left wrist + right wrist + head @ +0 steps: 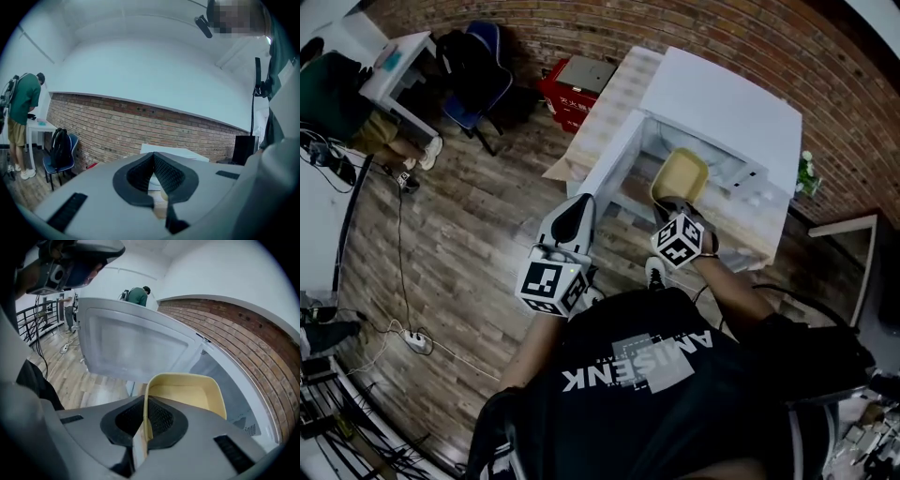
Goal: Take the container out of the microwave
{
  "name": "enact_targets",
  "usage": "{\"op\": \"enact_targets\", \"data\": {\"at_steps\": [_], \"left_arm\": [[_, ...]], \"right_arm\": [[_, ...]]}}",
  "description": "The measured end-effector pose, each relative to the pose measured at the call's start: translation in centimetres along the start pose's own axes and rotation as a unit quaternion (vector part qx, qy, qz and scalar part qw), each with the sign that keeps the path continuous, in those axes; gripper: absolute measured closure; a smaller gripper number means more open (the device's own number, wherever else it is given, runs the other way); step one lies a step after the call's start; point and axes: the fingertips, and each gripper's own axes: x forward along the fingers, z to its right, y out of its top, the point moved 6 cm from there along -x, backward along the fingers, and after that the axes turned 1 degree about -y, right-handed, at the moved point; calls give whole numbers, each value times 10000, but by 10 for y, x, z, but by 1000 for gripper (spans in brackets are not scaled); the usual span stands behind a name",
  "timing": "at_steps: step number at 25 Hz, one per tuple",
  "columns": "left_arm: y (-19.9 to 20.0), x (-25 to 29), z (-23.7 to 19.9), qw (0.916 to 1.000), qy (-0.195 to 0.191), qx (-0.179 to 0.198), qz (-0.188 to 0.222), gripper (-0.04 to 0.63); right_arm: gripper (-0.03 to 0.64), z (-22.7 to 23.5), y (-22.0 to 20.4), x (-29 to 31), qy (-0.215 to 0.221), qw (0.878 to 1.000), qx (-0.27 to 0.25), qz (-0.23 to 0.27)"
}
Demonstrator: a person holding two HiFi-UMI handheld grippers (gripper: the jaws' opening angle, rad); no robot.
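Observation:
A pale yellow container (680,176) hangs just in front of the white microwave's (722,103) open cavity. My right gripper (670,204) is shut on its near wall. In the right gripper view that thin wall (187,390) stands between the dark pads (159,418), with the open door (131,348) to the left behind it. My left gripper (578,202) is beside the lower edge of the swung-out door (614,155). It points level across the room, its jaws (153,157) meet at the tips, and nothing is between them.
The microwave stands on a light wooden table (619,94) against a brick wall. On the plank floor lie a red box (577,89), a blue chair (473,84), and a cable with a power strip (417,342). A person in a green shirt (23,103) stands at a white desk (394,66).

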Motion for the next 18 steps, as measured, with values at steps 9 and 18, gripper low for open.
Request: {"op": "enact_targets", "data": {"at_steps": [9, 18], "left_arm": [[6, 1, -7, 9994, -350, 11, 44, 583], [5, 14, -2, 9963, -848, -105, 72, 583]], "right_arm": [[571, -18, 22, -46, 33, 9995, 268, 183], [572, -21, 32, -94, -128, 9984, 459, 290]]}}
